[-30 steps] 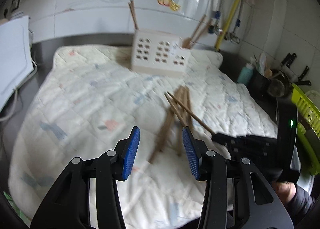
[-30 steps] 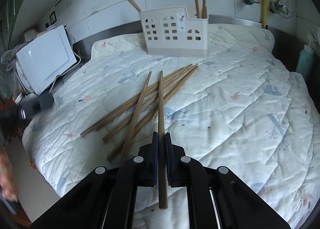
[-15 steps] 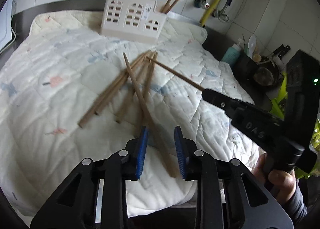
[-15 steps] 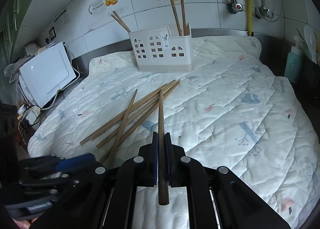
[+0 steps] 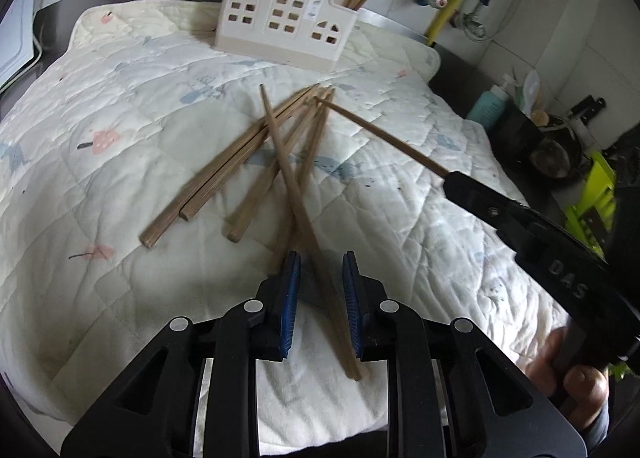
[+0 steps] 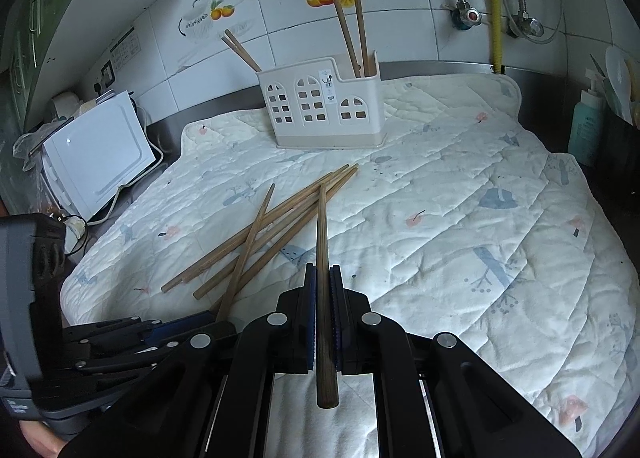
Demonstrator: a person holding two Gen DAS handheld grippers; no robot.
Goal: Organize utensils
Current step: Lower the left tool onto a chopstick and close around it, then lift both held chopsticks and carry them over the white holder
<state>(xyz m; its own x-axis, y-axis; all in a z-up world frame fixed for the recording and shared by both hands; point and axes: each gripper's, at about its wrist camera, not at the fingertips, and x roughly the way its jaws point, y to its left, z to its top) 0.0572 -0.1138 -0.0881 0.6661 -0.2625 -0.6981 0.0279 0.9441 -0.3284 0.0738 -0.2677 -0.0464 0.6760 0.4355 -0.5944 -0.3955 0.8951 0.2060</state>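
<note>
Several wooden chopsticks [image 5: 248, 162] lie crossed on a quilted mat [image 5: 120, 106]. My left gripper [image 5: 320, 294] is low over their near ends, and its jaws are closing. One long chopstick [image 5: 296, 194] runs between the blue pads, with a gap showing on each side. My right gripper [image 6: 323, 278] is shut on a single chopstick [image 6: 322, 226] and holds it above the mat, pointing at the pile. That gripper [image 5: 452, 178] shows at the right of the left wrist view. A white slotted holder [image 6: 320, 106] at the back has chopsticks standing in it.
A white appliance [image 6: 96, 154] with cables stands off the mat's left edge. A teal bottle [image 6: 584, 130] and dark pots [image 5: 552, 154] sit to the right, next to a lime green rack [image 5: 596, 194]. Pipes and valves [image 6: 496, 6] run up the tiled back wall.
The left gripper came down and forward onto the pile, and its jaws narrowed around one chopstick. The right gripper drew back a little, still holding its chopstick.
</note>
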